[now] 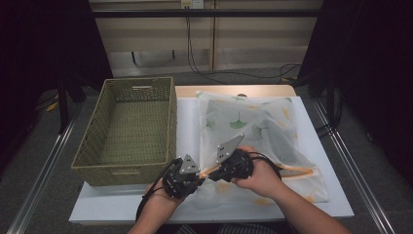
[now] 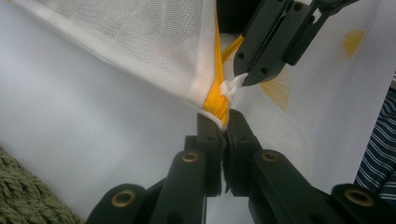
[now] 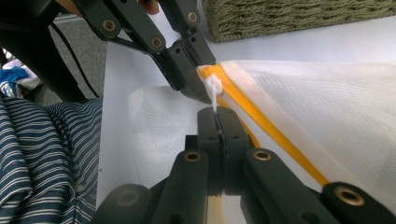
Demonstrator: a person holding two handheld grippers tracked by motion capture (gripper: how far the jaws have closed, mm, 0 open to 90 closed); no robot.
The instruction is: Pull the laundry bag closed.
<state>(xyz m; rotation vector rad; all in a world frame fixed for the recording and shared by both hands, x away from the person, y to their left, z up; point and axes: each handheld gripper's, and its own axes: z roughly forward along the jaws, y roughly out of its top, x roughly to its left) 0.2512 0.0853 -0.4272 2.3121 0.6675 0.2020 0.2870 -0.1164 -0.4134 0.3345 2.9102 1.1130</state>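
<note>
Left gripper (image 2: 226,122) fingers pressed together on the yellow zip band (image 2: 215,88) at the corner of the white mesh laundry bag (image 2: 140,42), centre of the left gripper view. Right gripper (image 3: 217,114) fingers shut on the small white zip pull (image 3: 213,86), just beside that same corner, centre of the right gripper view. Both grippers nose to nose at lower centre of the high view, left gripper (image 1: 198,171) beside right gripper (image 1: 212,173), each in a hand.

No brand, label or writing readable anywhere.

Mesh bag (image 1: 263,126) lying flat on the white bench (image 1: 331,195), right of centre in the high view, zip band running along its lower edge. Inside it, pale fabric printed with green and yellow ginkgo leaves (image 1: 237,124). Woven olive basket (image 1: 92,141) at left of the high view, resting on the bench just beside the bag, nothing inside.
</note>
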